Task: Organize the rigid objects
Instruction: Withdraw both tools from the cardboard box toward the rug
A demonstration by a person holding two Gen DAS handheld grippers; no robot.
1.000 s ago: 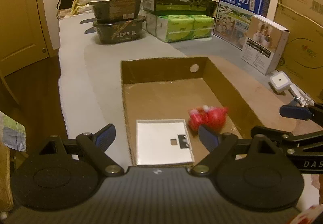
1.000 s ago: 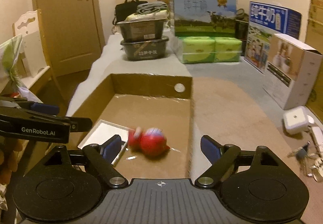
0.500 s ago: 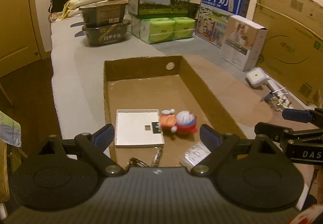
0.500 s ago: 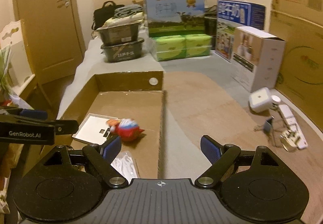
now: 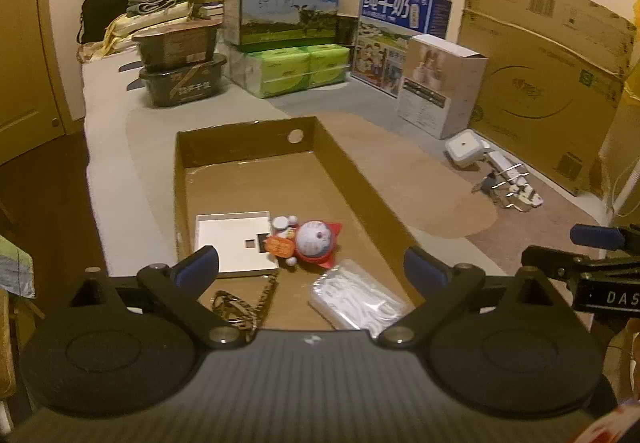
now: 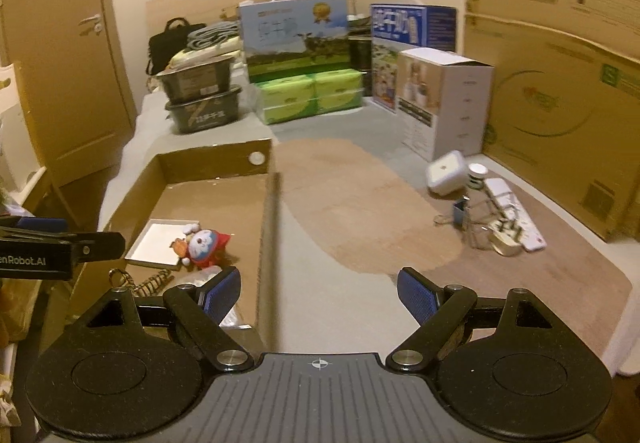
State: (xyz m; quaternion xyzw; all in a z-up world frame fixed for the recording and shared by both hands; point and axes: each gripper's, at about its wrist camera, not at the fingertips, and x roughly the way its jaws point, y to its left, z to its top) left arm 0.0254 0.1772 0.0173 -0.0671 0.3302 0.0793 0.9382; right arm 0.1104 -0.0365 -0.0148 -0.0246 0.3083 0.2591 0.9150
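An open cardboard box (image 5: 352, 171) (image 6: 267, 211) lies on the grey surface. Inside it lie a flat white lid (image 5: 232, 243) (image 6: 158, 243), a red and blue toy figure (image 5: 310, 243) (image 6: 202, 243), a clear plastic packet (image 5: 360, 301) and a patterned strap with a ring (image 5: 240, 303) (image 6: 148, 283). My left gripper (image 5: 312, 267) hangs over the box's near end, jaws opening, nothing between them. My right gripper (image 6: 318, 293) is open and empty, above the box's right wall. To the right lie a white cube (image 6: 446, 177), a blue clip (image 6: 460, 213) and a white power strip (image 6: 512, 213).
Milk cartons (image 5: 280, 9), green tissue packs (image 5: 296, 69), stacked dark trays (image 5: 180, 67) and a white carton (image 6: 444, 103) stand at the back. Large flat cardboard (image 6: 560, 91) leans along the right. A door (image 6: 60, 43) is at left.
Both grippers have drawn back from the box and the right one has swung rightward. The toy figure, blurred and moving a second ago, now lies still beside the white lid. The left jaws stand wider.
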